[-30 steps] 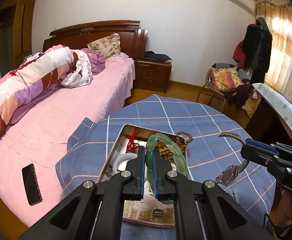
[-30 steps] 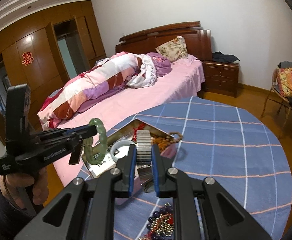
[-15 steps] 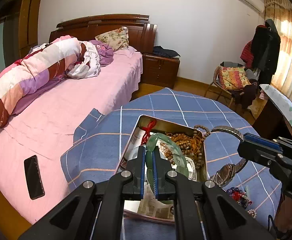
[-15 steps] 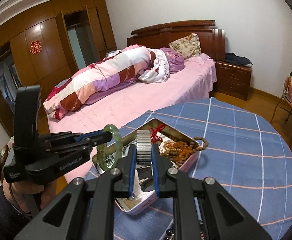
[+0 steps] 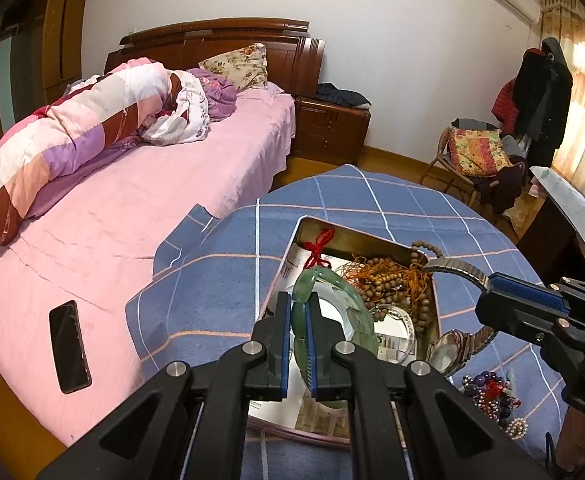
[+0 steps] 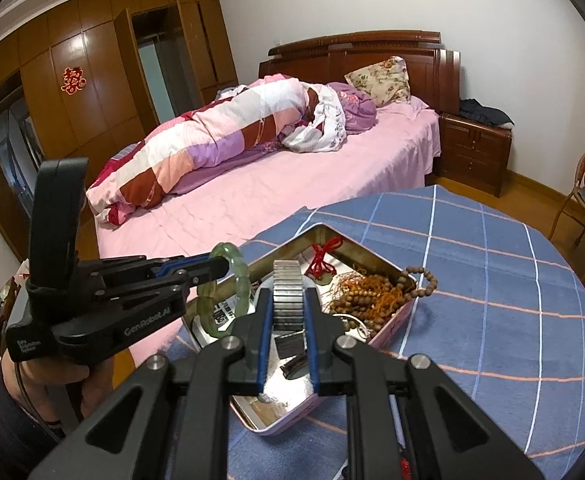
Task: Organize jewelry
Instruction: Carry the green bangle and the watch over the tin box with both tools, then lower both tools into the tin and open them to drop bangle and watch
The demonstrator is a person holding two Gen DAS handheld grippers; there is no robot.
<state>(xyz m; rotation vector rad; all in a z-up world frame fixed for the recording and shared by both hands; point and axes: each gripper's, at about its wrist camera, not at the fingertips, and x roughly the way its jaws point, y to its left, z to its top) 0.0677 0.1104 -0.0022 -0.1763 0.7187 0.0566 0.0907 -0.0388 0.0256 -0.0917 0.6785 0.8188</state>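
My left gripper (image 5: 301, 312) is shut on a green jade bangle (image 5: 346, 304) and holds it over the near part of an open metal tin (image 5: 356, 234). It also shows in the right wrist view (image 6: 216, 266) with the bangle (image 6: 238, 280). My right gripper (image 6: 287, 312) is shut on a silver metal watch (image 6: 287, 294) by its band, above the tin (image 6: 372, 250). In the left wrist view the watch (image 5: 450, 354) hangs from it beside the tin's right wall. The tin holds brown wooden beads (image 5: 392, 284), a red knotted charm (image 5: 318, 246) and a pale bangle (image 5: 330, 310).
The tin sits on a round table with a blue checked cloth (image 5: 372, 196). A heap of coloured beads (image 5: 492, 398) lies on the cloth at the near right. A pink bed (image 5: 132, 208) with a black phone (image 5: 69, 346) is at the left. A chair (image 5: 476, 156) stands beyond.
Both grippers have moved forward over the tin while keeping hold of the bangle and the watch. The tin now sits closer and more centred in both views.
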